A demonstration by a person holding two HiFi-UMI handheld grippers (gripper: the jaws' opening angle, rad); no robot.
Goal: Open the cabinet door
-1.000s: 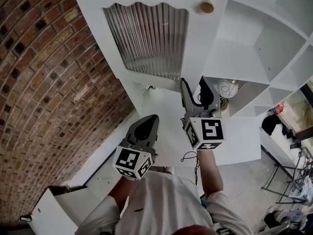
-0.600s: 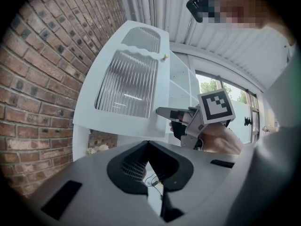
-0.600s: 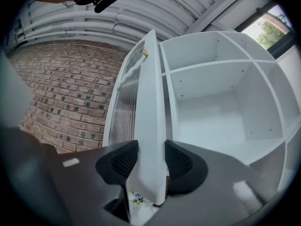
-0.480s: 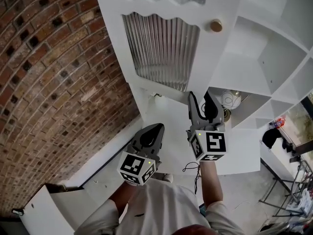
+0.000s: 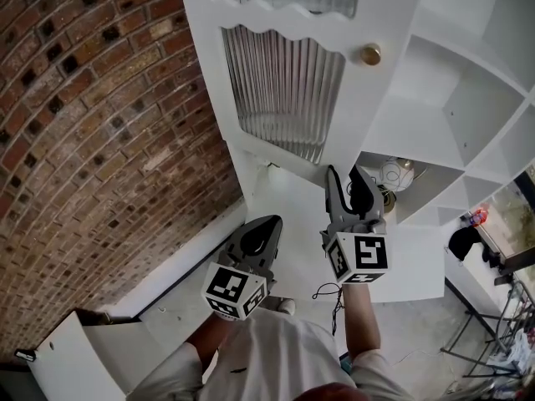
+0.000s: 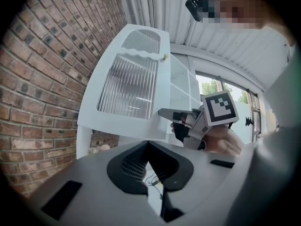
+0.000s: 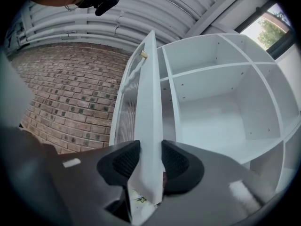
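Observation:
The white cabinet door (image 5: 284, 90), with a ribbed glass panel and a brass knob (image 5: 370, 54), stands swung out from the open shelves. My right gripper (image 5: 344, 178) reaches up to the door's free edge below the knob. In the right gripper view the door edge (image 7: 149, 102) runs straight between the jaws of that gripper (image 7: 150, 157); they are closing, and both pads lie against the edge. My left gripper (image 5: 266, 224) hangs back lower left, shut and holding nothing. The left gripper view shows the door (image 6: 131, 86) and the right gripper (image 6: 176, 117) ahead of it.
A brick wall (image 5: 100, 140) runs along the left, close to the door's hinge side. White cabinet shelves (image 7: 211, 93) lie open to the right. A round glass object (image 5: 391, 174) sits on a lower shelf. A low white unit (image 5: 67, 357) stands at the bottom left.
Both grippers have drifted a little to the right in the head view, the right one staying at the door's edge. The knob sits further right in the picture.

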